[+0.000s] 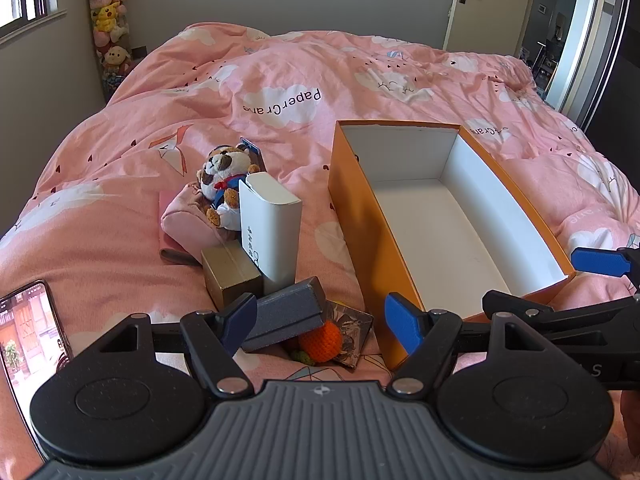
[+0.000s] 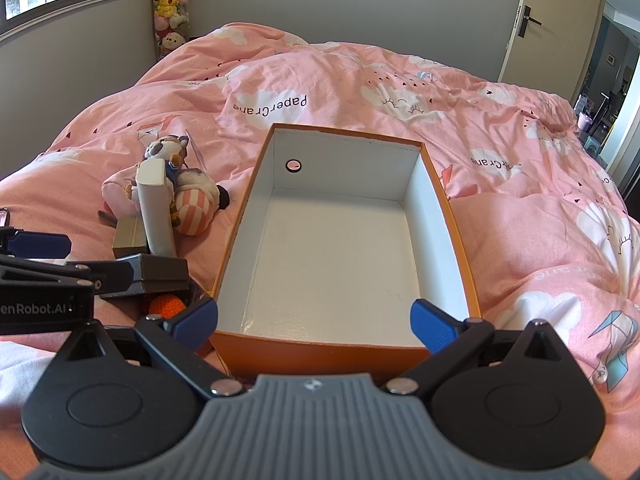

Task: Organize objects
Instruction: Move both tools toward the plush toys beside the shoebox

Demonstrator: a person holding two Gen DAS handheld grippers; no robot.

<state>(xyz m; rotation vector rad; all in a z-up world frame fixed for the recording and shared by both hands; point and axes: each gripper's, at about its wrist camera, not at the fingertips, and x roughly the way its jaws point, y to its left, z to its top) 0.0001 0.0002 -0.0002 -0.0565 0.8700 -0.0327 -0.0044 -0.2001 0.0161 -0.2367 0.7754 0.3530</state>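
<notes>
both tongs, left tongs (image 1: 320, 320) and right tongs (image 2: 314, 322), wide open and holding nothing, the orange box (image 2: 456, 216) is unfilled; next grasp the dark gray box (image 1: 286, 312).

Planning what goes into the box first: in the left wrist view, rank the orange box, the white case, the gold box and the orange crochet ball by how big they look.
1. orange box
2. white case
3. gold box
4. orange crochet ball, partly hidden under the grey box, so its full size is unsure.

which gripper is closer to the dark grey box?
Left. The left gripper is open right at the dark grey box, its left finger beside the box. The right gripper sits open at the orange box's near wall.
</notes>
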